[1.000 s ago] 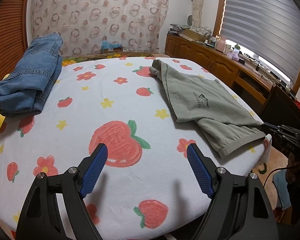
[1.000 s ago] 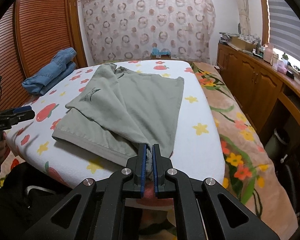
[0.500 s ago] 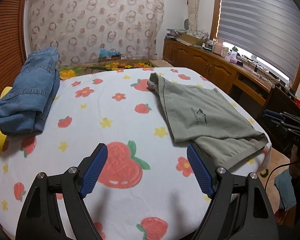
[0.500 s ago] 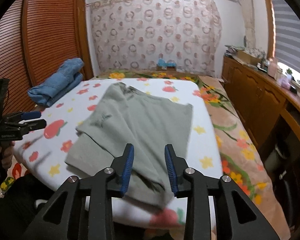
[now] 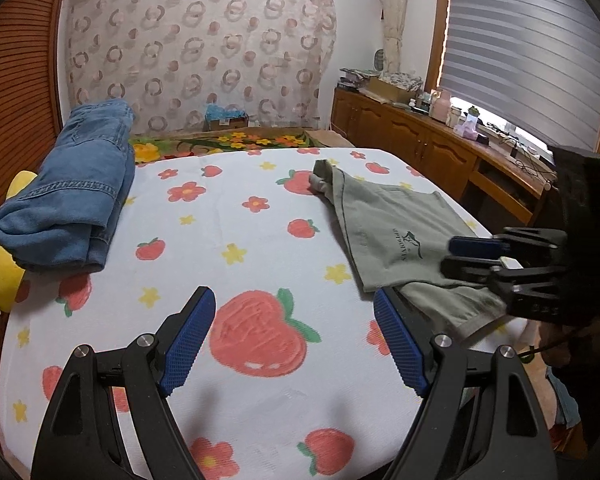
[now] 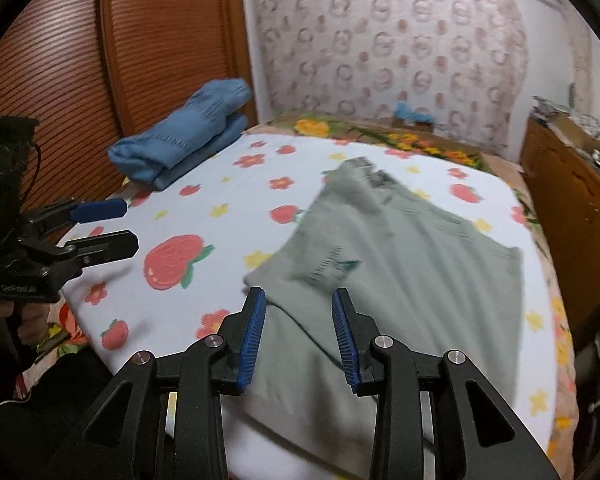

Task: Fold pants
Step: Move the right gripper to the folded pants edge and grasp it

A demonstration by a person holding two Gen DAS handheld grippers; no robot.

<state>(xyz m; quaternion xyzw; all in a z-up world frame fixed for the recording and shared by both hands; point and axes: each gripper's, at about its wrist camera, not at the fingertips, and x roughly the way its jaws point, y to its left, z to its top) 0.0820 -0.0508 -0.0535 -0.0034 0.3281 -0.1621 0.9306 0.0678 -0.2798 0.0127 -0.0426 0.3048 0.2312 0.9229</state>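
Green pants [image 6: 400, 264] lie on strawberry-print bed [image 5: 236, 216]; left gripper [image 5: 292, 340] jaws wide, empty; right gripper [image 6: 299, 336] jaws parted above fabric, seemingly gripping nothing.

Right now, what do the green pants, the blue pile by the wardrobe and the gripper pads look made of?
Green pants: soft matte knit, likely cotton jersey; it drapes limply, with a ribbed-looking hem.
Blue pile: denim, judging by the faded weave and stitched seams.
Gripper pads: blue, with a fine grid texture; probably rubber or soft plastic.
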